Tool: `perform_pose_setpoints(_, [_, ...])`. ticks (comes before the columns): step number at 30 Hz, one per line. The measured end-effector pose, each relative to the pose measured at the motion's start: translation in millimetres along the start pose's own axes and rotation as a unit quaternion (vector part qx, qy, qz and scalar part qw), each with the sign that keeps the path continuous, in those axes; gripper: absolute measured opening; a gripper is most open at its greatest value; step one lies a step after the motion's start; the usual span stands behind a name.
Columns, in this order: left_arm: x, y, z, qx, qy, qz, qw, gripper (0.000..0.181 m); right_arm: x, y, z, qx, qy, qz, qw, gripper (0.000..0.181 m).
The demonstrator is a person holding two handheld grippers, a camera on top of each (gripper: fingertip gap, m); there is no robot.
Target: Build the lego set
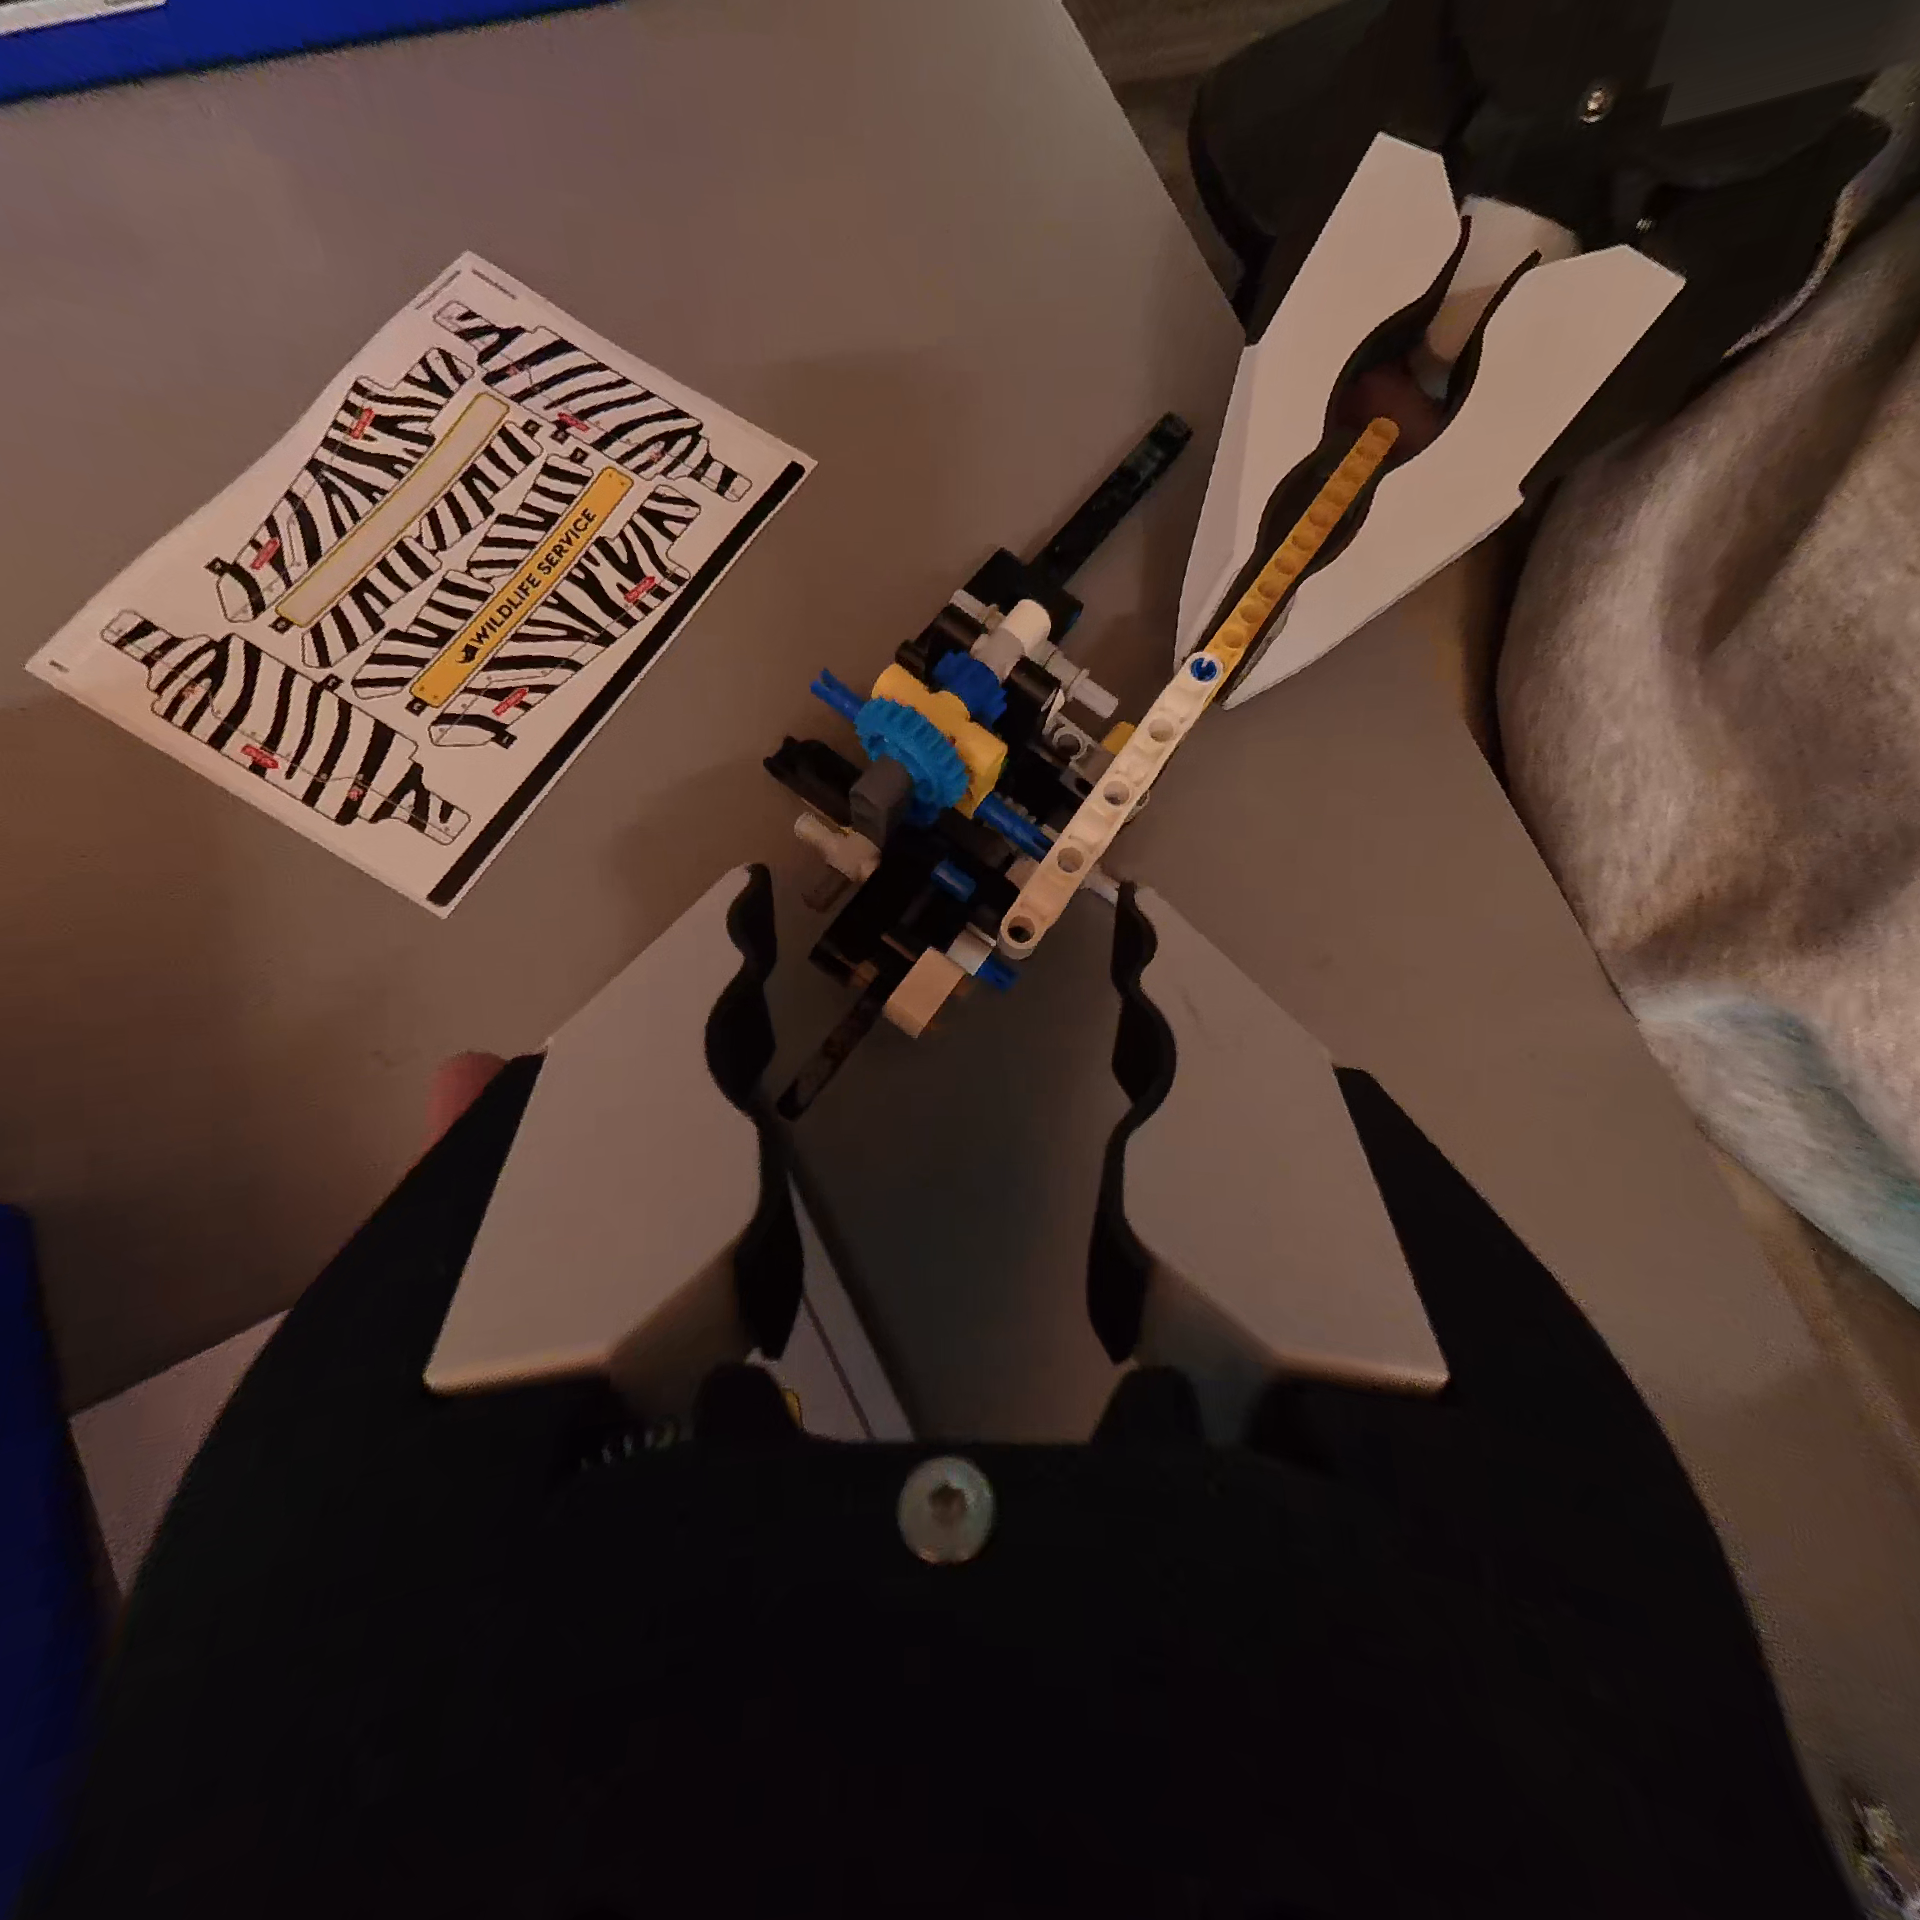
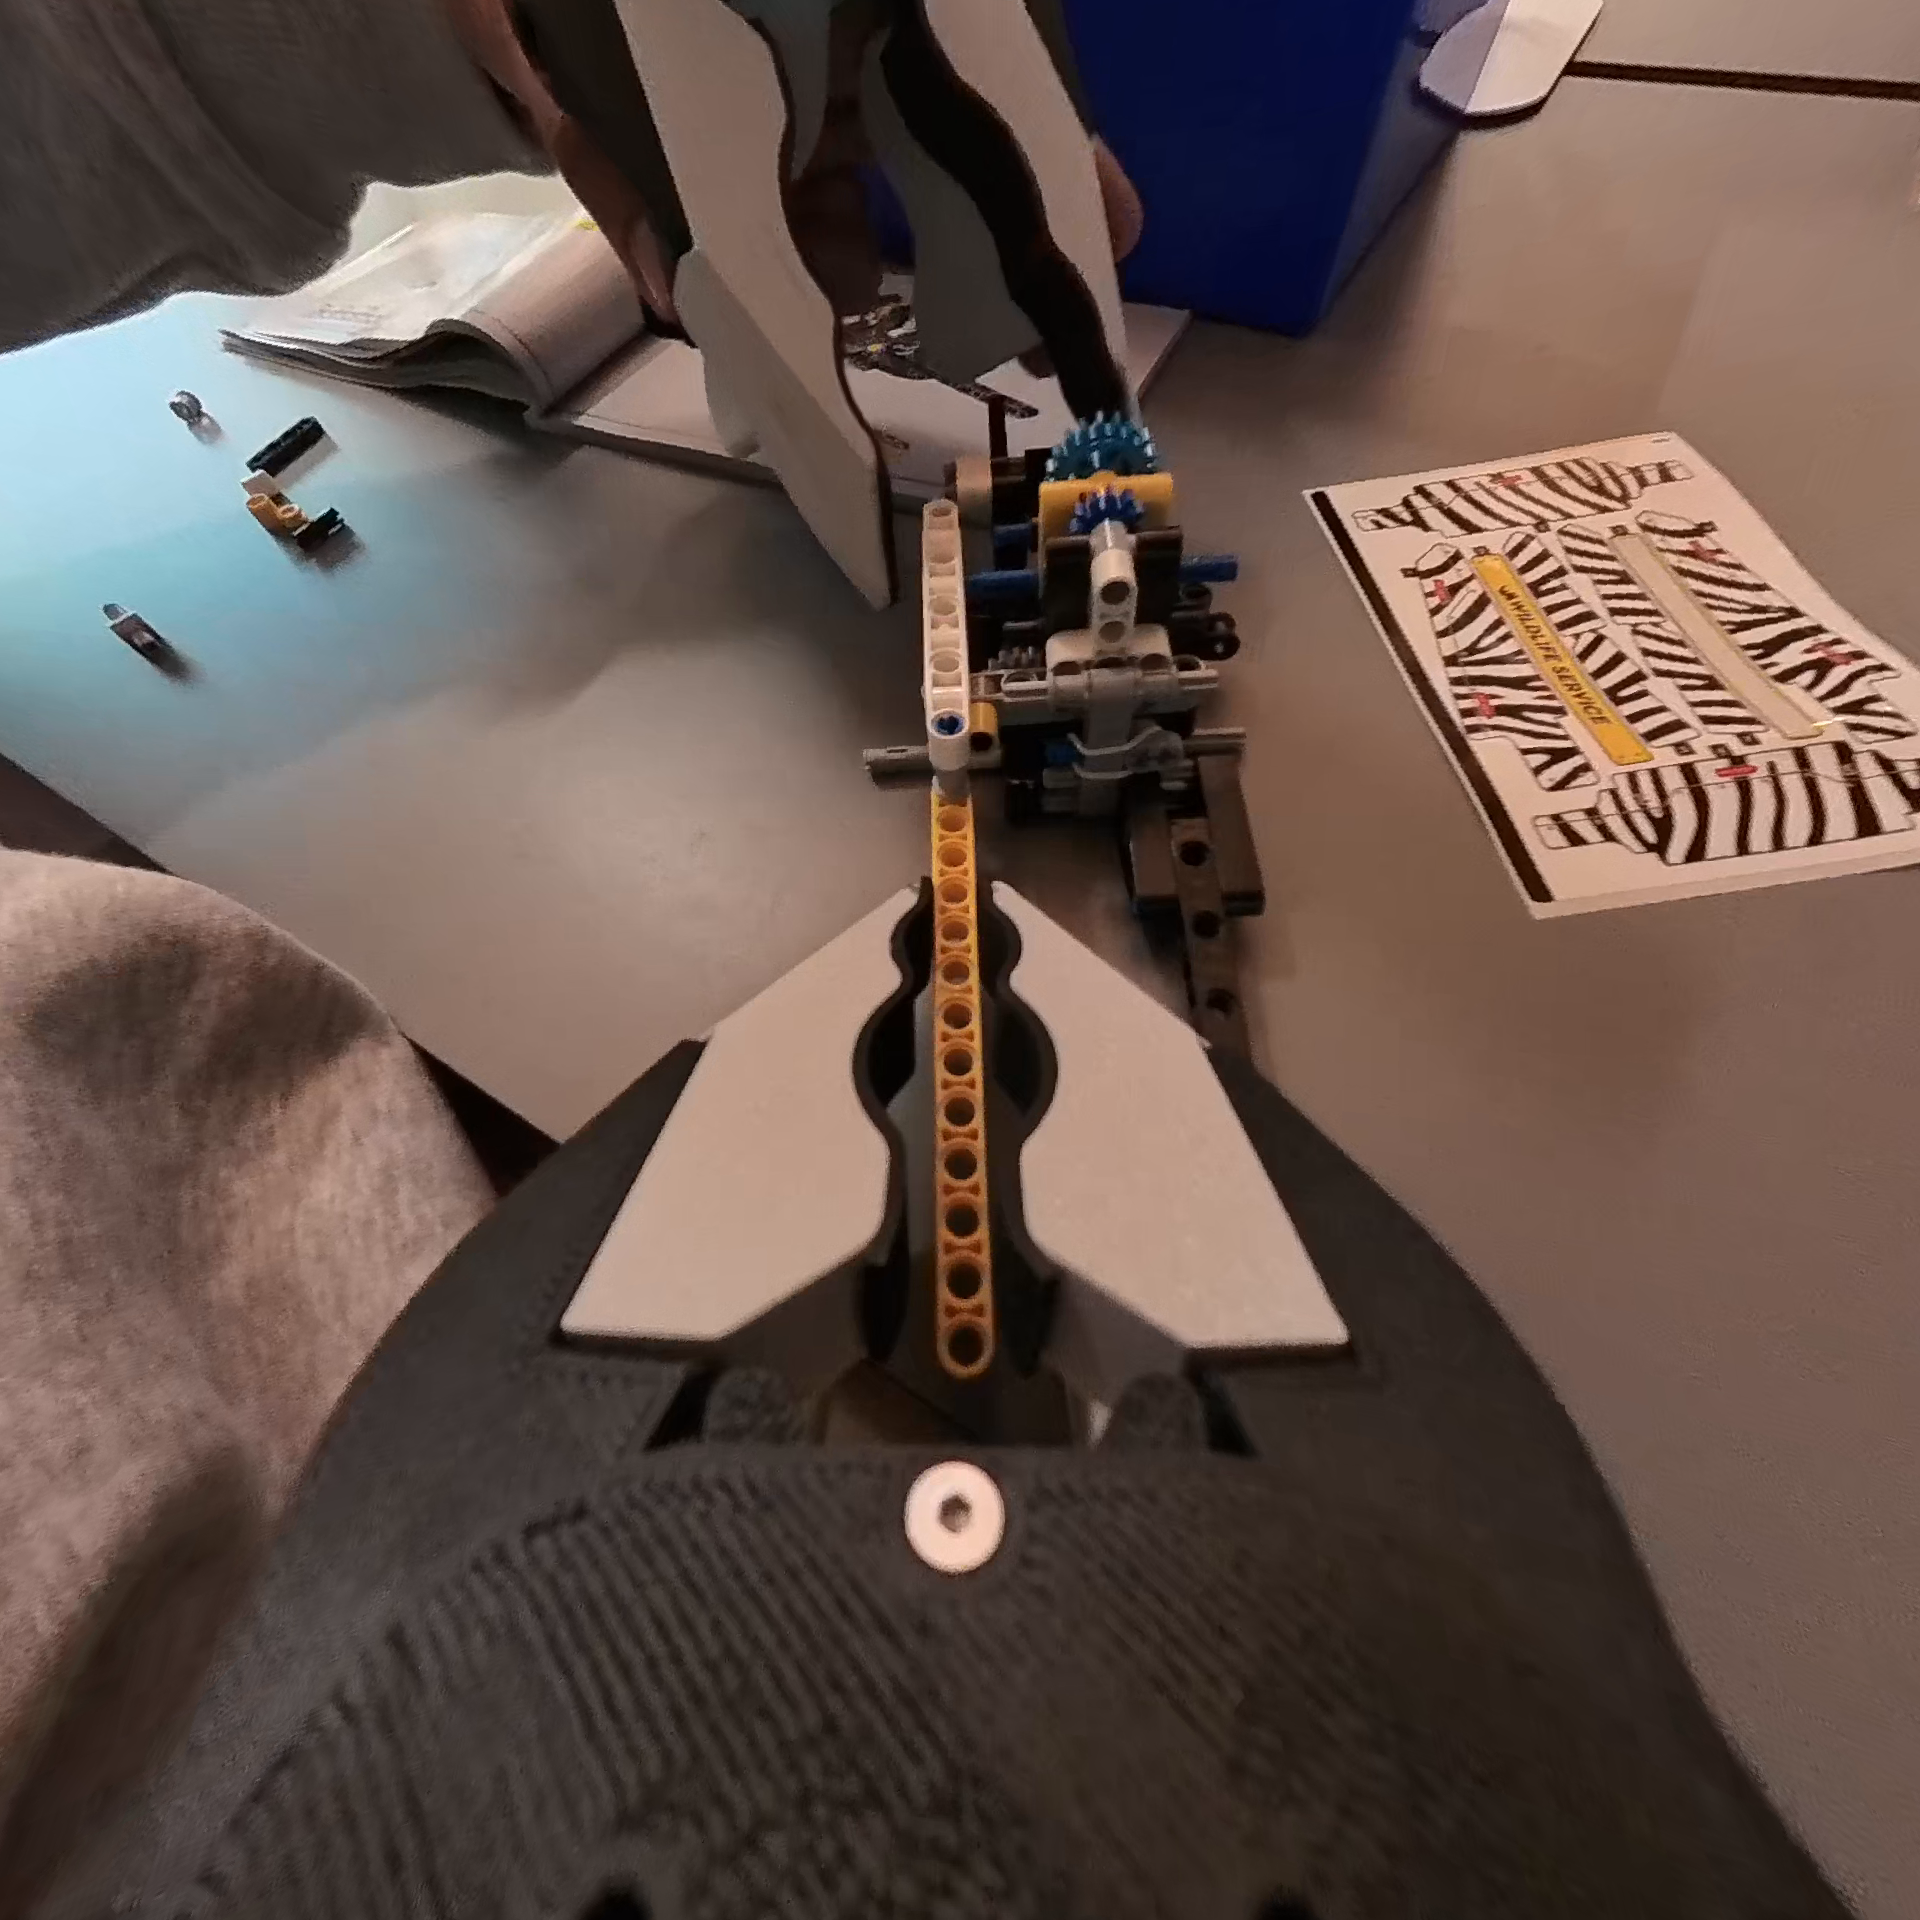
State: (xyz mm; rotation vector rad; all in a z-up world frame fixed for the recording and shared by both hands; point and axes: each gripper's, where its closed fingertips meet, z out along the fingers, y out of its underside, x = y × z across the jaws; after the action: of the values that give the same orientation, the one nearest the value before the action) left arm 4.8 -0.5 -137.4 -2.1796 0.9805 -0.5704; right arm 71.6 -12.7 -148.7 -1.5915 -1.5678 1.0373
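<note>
The partly built lego assembly (image 1: 935, 790), black with blue gears and a yellow block, lies on the grey table; it also shows in the right wrist view (image 2: 1101, 644). My right gripper (image 2: 956, 894) is shut on a long yellow beam (image 2: 961, 1091). The beam's far end is joined by a blue pin to a white beam (image 2: 943, 623) that lies along the assembly's side. My left gripper (image 1: 940, 904) is open, its fingertips on either side of the assembly's near end without clamping it. The right gripper (image 1: 1210, 665) and yellow beam (image 1: 1309, 530) show at the upper right.
A zebra-striped sticker sheet (image 1: 416, 582) lies flat beside the assembly, also in the right wrist view (image 2: 1621, 665). An open instruction booklet (image 2: 468, 312), a blue box (image 2: 1247, 156) and several small loose parts (image 2: 281, 499) lie behind. A grey sleeve (image 2: 156, 1143) hangs at the table edge. Some 8 centimetres of space lies between my two pairs of fingers.
</note>
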Motion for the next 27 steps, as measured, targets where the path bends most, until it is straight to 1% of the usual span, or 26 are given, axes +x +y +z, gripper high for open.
perform_pose_setpoints(3, [0.9,3.2,2.5,-0.012,0.005,0.003,1.000,0.059,0.0,-0.2,0.0,0.002,-0.003,0.007,1.000,0.006])
perform_pose_setpoints(8, [-0.4,3.4,1.6,-0.011,0.005,0.000,1.000,0.051,0.7,-0.6,0.2,0.004,-0.003,0.012,1.000,0.006])
perform_pose_setpoints(18, [2.1,5.3,-2.3,-0.014,0.010,-0.007,1.000,0.049,4.8,3.3,-1.4,-0.017,-0.002,0.023,1.000,0.007])
perform_pose_setpoints(22, [1.8,5.7,-2.8,-0.014,0.010,-0.008,1.000,0.043,5.9,3.8,-2.2,-0.020,-0.006,0.031,0.999,0.008])
perform_pose_setpoints(27, [1.2,7.1,-3.0,-0.016,0.008,-0.009,1.000,0.042,5.9,5.3,-2.4,-0.028,-0.008,0.028,0.999,0.008])
